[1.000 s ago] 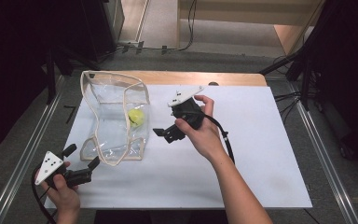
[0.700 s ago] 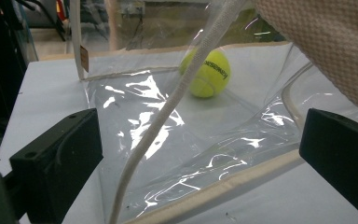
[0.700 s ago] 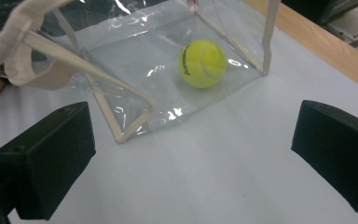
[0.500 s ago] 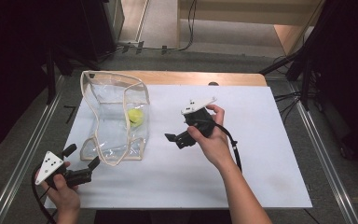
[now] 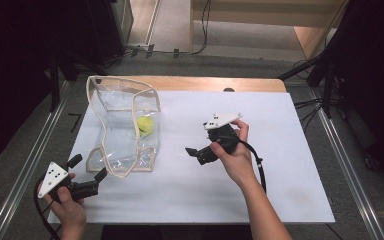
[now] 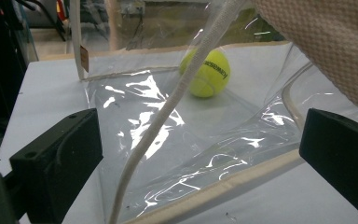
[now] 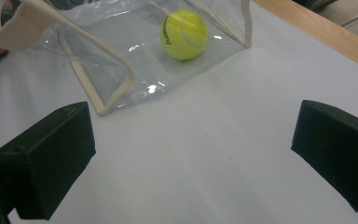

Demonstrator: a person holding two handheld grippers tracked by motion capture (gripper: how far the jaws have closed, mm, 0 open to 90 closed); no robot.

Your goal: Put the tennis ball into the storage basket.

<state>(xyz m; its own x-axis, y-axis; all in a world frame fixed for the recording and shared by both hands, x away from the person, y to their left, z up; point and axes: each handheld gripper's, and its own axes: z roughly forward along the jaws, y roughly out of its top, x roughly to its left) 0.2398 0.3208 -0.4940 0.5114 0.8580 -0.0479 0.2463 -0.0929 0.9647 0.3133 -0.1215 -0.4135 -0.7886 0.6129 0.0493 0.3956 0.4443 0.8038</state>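
A yellow tennis ball (image 5: 145, 125) sits inside a clear plastic bag with cream trim (image 5: 122, 127) at 10 o'clock. Both the left gripper (image 5: 86, 174) and the right gripper (image 5: 194, 155) are gaping, holding nothing. The ball looks delivered; next, the 2 likely clear away.

My surface (image 5: 280, 130) is a white sheet with a strip of wood showing along its far edge; a clear bag (image 5: 125, 130) with cream trim lies on its left part, open and slumped; a yellow ball (image 5: 145, 125) sits inside the bag, on its bottom wall; the bag's near corner lies by the surface's near left edge.
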